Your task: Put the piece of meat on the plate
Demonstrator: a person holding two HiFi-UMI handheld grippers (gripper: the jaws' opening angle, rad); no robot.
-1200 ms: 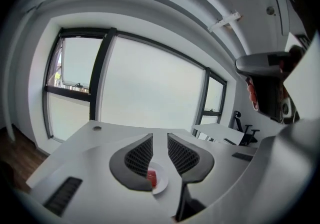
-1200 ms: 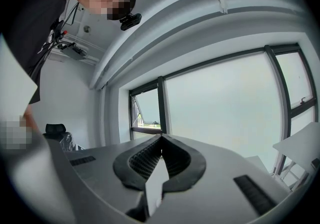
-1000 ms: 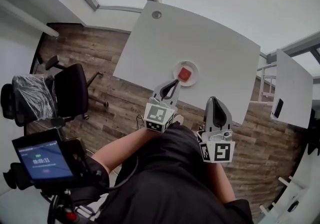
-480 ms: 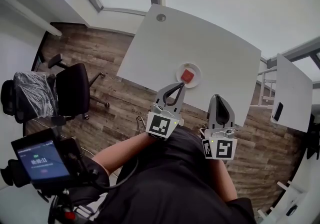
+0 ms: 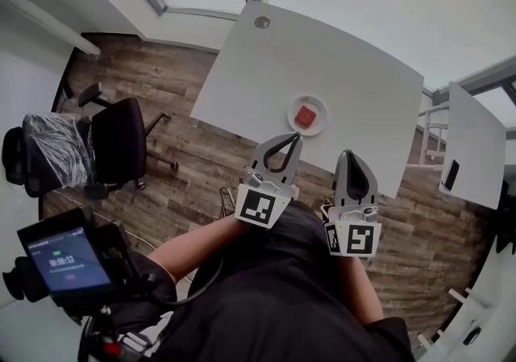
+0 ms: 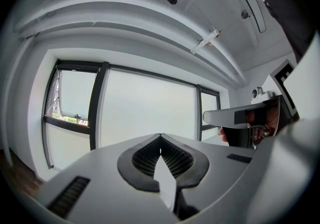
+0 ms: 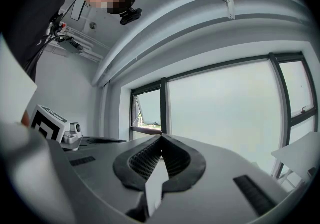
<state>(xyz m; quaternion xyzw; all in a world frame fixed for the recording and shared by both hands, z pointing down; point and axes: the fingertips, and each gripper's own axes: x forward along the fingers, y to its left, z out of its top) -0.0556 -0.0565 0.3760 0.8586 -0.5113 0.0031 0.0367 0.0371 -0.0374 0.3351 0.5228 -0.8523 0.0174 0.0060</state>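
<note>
A red piece of meat (image 5: 305, 116) lies on a small white plate (image 5: 294, 105) near the front edge of the white table (image 5: 258, 70). My left gripper (image 5: 297, 136) hovers just short of the plate, pulled back off the table, its jaws shut with nothing between them. My right gripper (image 5: 349, 156) is held beside it at the table's front edge, also shut and empty. Both gripper views look level toward the windows; neither shows the plate or the meat. The left gripper (image 6: 160, 139) and the right gripper (image 7: 160, 140) show tips touching.
A black office chair (image 5: 117, 143) stands on the wooden floor to the left of the table. A second white desk (image 5: 472, 147) stands at the right. A phone on a mount (image 5: 68, 260) sits at the lower left. Large windows (image 6: 145, 106) fill the wall ahead.
The left gripper rose and drew away from the plate, its jaws closing fully. The meat stays on the plate. The right gripper has hardly moved.
</note>
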